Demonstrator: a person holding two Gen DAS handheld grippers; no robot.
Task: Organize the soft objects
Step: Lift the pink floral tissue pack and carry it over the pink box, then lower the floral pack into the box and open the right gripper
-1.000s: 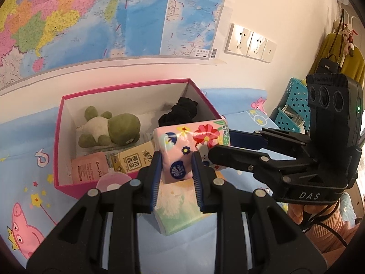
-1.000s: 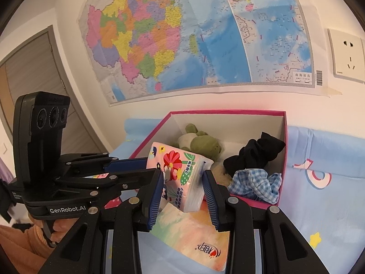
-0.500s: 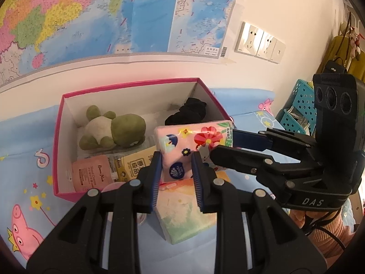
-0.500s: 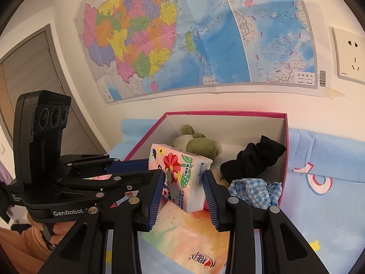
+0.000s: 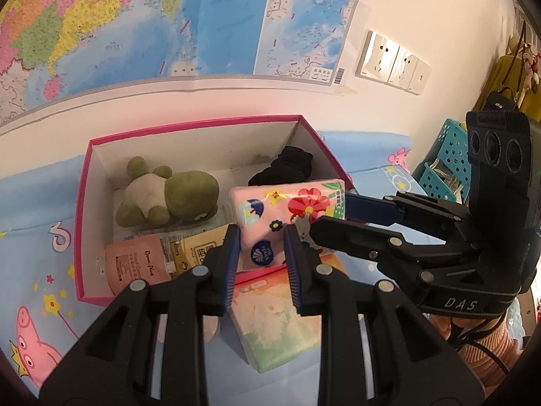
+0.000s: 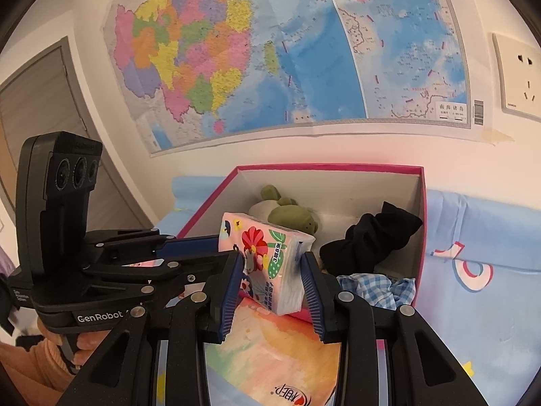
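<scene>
1. Both grippers are clamping the same pink floral tissue pack (image 5: 287, 209), holding it up over the near edge of the pink box (image 5: 86, 203)
2. The left gripper (image 5: 262, 247) is pinching one narrow end of the pack, its blue pads pressed tight against it with only a slim gap between them
3. The right gripper (image 6: 272, 270) is gripping the opposite end, its pads (image 6: 233, 280) set a little wider and squeezing the wrapper on both sides
4. Seen from the left gripper, the right gripper (image 5: 345, 216) is reaching in from the right side, touching the far end of the pack
5. Just below both grippers, a larger orange and green tissue pack (image 5: 280, 321) is lying on the blue cartoon bedsheet (image 5: 33, 304), right against the box's near wall
6. Ahead of the left gripper and slightly left, a green plush toy (image 5: 169, 196) is lying inside the box
7. Beyond the held pack, a black cloth bundle (image 6: 372, 237) is sitting in the box's right corner, and a blue checked cloth (image 6: 375, 287) is lying just in front of it
8. A pink pouch (image 5: 137, 264) and a yellow packet (image 5: 196, 247) are lying inside, left of the left gripper's fingers
9. A map (image 6: 270, 50) is hanging on the wall behind
</scene>
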